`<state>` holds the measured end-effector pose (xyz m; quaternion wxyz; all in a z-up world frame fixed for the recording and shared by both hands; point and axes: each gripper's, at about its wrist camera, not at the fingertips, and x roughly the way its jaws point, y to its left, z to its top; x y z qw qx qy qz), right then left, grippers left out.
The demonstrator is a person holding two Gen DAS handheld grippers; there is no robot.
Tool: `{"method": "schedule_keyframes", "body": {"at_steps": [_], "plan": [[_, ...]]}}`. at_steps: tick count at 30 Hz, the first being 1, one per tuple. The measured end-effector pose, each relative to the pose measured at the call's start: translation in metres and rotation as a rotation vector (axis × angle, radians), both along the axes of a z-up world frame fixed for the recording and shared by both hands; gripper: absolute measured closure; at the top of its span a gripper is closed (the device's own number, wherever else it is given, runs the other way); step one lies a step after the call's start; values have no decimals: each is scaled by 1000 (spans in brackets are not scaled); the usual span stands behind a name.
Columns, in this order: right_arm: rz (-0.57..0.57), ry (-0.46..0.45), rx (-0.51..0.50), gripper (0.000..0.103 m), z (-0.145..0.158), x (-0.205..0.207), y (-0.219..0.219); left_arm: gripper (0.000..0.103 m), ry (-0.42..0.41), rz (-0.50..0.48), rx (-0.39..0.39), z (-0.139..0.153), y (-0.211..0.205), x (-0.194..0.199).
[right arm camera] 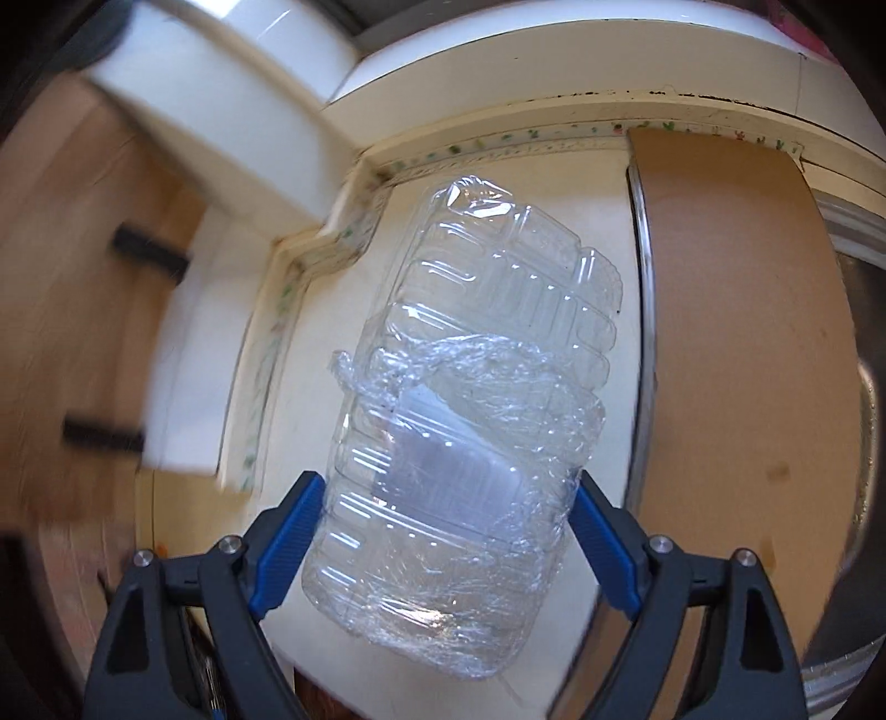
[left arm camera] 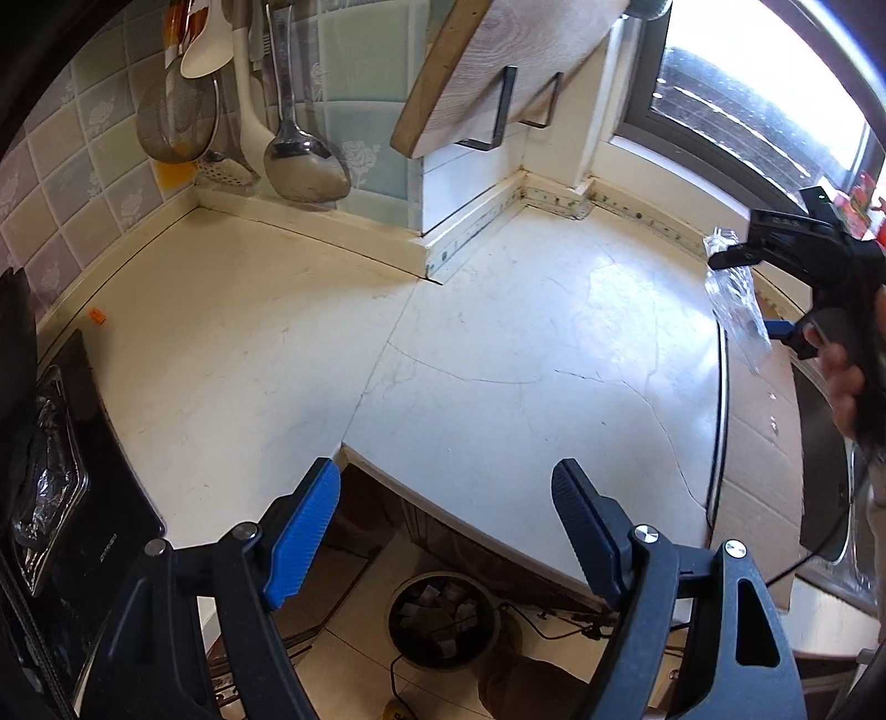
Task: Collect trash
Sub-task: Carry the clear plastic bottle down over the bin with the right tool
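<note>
Basically halfway: right gripper (right arm camera: 443, 531) clamped on clear tray (right arm camera: 470, 421) up over counter (left arm camera: 454, 343), left gripper (left arm camera: 446, 531) wide open and empty, still gotta dump it in bin (left arm camera: 443, 620) down below.

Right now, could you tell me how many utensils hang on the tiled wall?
4 visible: mesh strainer, white spoon, white slotted ladle, steel ladle, left to right. More may hide behind.

Daylight is entering through the window (left arm camera: 764, 94), overexposing it and casting glare on the countertop (left arm camera: 609, 288). Fisheye distortion is bending both views' edges, with dark corner vignetting. Motion blur is smearing the right wrist view's left side; the plastic container (right arm camera: 476, 421) is staying sharp.
</note>
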<state>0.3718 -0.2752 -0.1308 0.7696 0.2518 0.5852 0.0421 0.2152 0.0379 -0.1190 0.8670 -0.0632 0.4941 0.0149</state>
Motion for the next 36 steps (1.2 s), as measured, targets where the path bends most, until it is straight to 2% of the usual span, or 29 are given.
{"method": "schedule_keyframes", "body": {"at_steps": [4,10,14,18,22,24,27,30,33,36], "plan": [[76,-16,12,15,23,-71,11,26,-8,-52,-25,3,5,-19],[121,-13,37,14,29,-177,45,26,-16,-138,-34,-3,12,-63],[165,27,38,14,12,-231,78,26,0,-192,-37,-19,20,-103],[232,92,12,14,-5,-284,114,25,82,-200,-69,-50,31,-135],[357,184,-35,14,-36,-313,156,25,150,-184,-119,-77,44,-155],[427,234,-47,14,-56,-318,176,25,175,-166,-105,-96,48,-161],[520,315,-54,13,-105,-320,197,25,238,-121,-108,-132,54,-164],[571,410,-53,13,-174,-317,206,25,279,-76,-101,-174,59,-165],[622,506,-60,12,-255,-310,216,25,304,-31,-57,-221,65,-164],[652,595,-61,12,-336,-301,225,25,318,-6,-46,-269,71,-167]]}}
